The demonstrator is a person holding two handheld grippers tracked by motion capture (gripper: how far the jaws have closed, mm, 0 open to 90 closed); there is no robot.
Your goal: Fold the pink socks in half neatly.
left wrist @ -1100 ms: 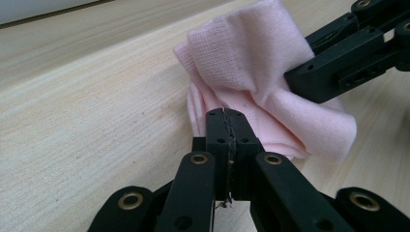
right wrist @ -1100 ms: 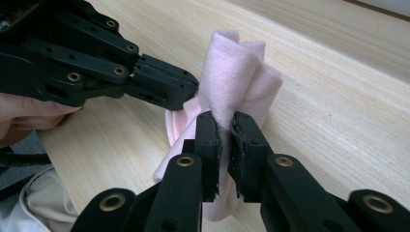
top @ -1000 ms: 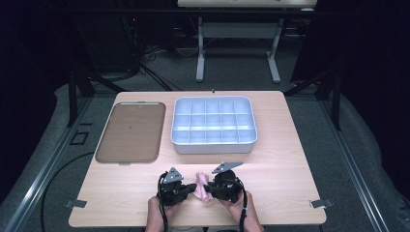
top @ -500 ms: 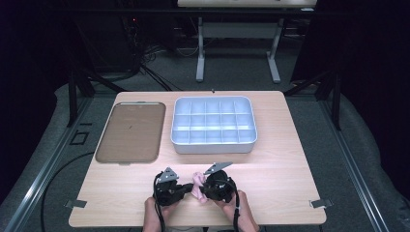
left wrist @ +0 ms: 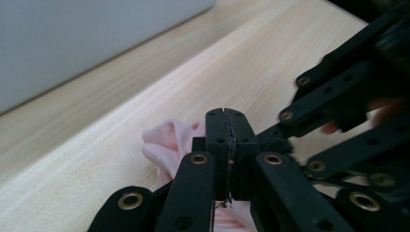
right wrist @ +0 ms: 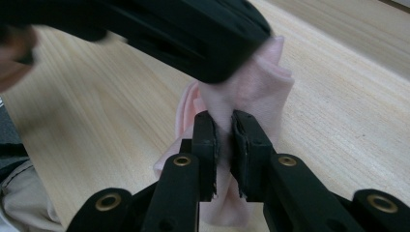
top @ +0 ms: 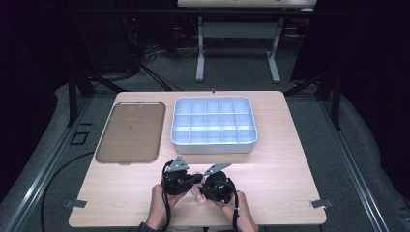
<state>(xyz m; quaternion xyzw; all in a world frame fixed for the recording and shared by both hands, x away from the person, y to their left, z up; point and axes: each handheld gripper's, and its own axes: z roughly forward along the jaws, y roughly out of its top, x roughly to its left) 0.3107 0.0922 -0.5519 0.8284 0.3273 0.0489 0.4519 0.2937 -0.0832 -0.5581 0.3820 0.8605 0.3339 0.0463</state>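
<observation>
Table (top: 290, 159): pale wood, and the whole job sits on it — trays to the rear, both hands working at the near edge, close to the person's body.

Compartment tray (top: 214, 145): light grey, split into a grid of cells, set rear centre. Every cell I can see looks empty, so I'd judge it is waiting to receive something.

Flat tray (top: 129, 131): brown, shallow, bare, lying just left of the compartment tray with a narrow gap between them.

Left gripper (left wrist: 226, 145): jaws pressed together, only a dark seam between the pads. Pink fabric bulges out right behind and below them, so I read this as a pinch on a thin layer of the cloth, though the pinched edge itself is hard to make out.

Right gripper (right wrist: 223, 145): jaws drawn in narrow, clamped on a fold of the same fabric — the cloth rises plainly up between the two pads.

Pink cloth (right wrist: 251, 87): small, soft, knit-looking, possibly a sock, though I can't tell for sure. It sits bunched between the two grippers at the front of the table, well apart from both trays; in the high view just a scrap of it (top: 197, 191) peeks out between the hands. Two grips on one limp piece suggests folding or straightening, each side pinned so the fabric can't sag.
</observation>
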